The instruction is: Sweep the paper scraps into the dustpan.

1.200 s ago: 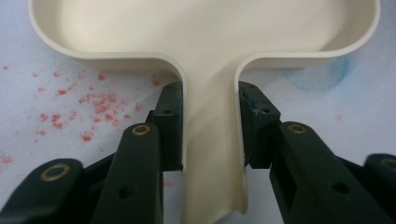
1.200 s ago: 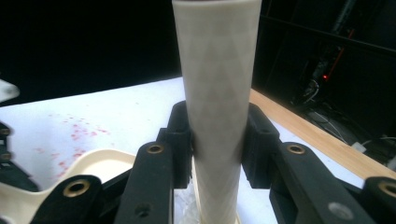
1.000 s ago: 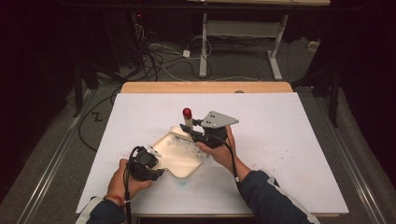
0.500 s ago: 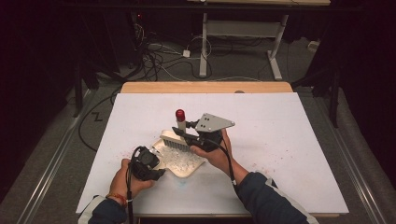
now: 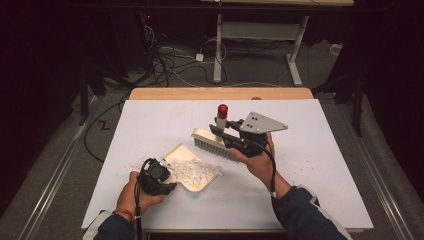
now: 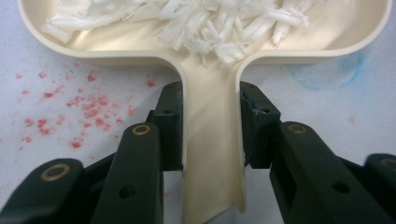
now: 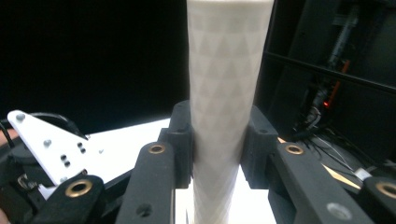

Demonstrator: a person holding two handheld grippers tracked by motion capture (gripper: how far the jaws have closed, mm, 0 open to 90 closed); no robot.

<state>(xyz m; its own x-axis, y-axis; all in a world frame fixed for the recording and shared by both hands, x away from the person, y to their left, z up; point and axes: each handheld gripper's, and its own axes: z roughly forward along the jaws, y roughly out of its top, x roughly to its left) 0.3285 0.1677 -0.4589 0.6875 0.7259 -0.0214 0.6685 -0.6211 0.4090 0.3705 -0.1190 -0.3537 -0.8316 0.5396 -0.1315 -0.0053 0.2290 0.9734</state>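
Brush [image 5: 216, 141] lifted off dustpan [image 5: 192, 172], clamped in right hand-held gripper [image 5: 226, 134]

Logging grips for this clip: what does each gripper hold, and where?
Left gripper clamps the dustpan by its handle; right gripper clamps the brush by its handle.

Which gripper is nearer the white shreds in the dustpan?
Left. The left gripper clamps the dustpan handle just below the white shreds; the right gripper holds the brush raised beyond the pan.

Left gripper [image 5: 159, 176] rests low near the table's front edge, jaws clamped; right gripper [image 5: 231, 136] hangs raised, jaws clamped, forearm angled inward.
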